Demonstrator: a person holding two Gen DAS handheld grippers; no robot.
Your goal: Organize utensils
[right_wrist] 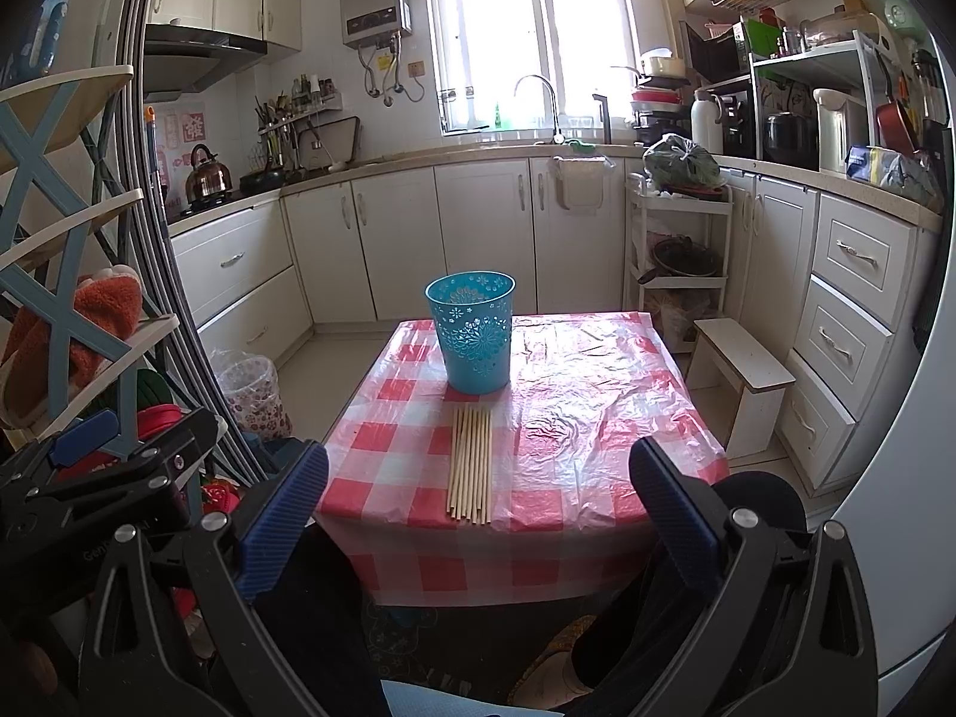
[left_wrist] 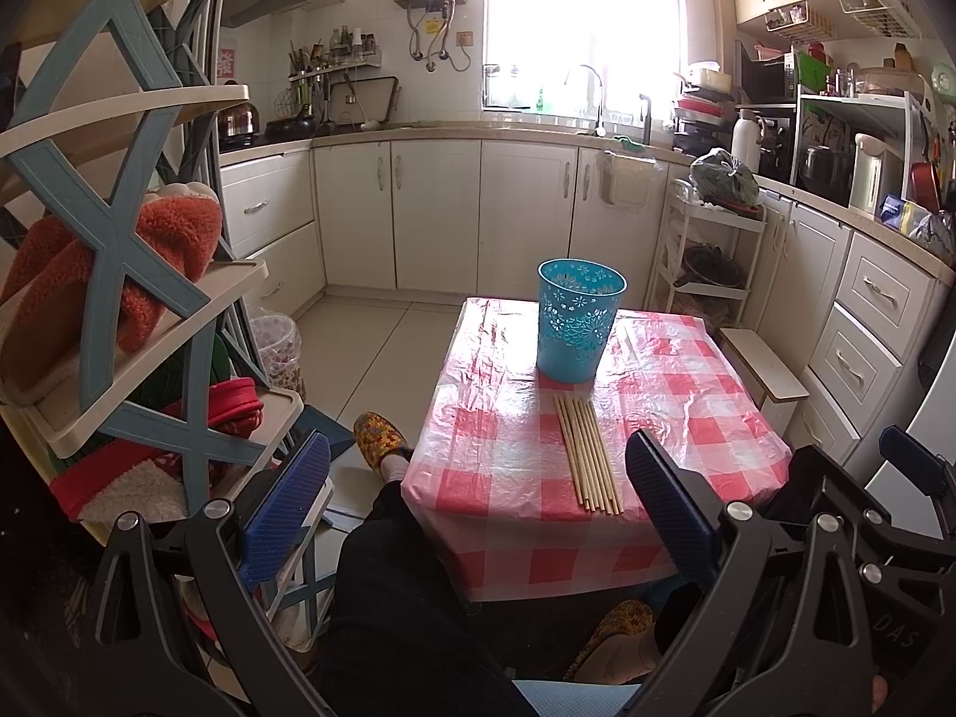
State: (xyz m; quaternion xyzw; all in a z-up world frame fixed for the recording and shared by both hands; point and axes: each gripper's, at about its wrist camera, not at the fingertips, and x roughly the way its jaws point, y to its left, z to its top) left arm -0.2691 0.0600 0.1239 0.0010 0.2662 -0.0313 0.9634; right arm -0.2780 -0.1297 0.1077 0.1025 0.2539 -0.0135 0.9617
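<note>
While nothing yet stands inside the blue perforated cup (right_wrist: 472, 337), pictured with the job apparently at its very start. Lying flat on the red-and-white checked tablecloth (right_wrist: 585, 418): a tidy row of bamboo chopsticks (right_wrist: 470, 465), side by side and touching, far ends just short of the cup's base, near ends close to the table's front edge. Pale, thin, straight and of matching length, roughly eight in number, though hard to count exactly. Upright at the far middle of the small table, mouth open, no utensil visible within. Left gripper (left_wrist: 478, 508) held back from the table's near edge, blue-padded fingers (left_wrist: 287, 508) spread wide and grasping nothing. Right gripper (right_wrist: 478, 514) likewise short of the table, pads parted, empty. Left to do, by all appearances: every chopstick to be lifted and dropped into the cup. Behind: white kitchen cabinets (right_wrist: 478, 233) and a bright window (right_wrist: 526, 30).
</note>
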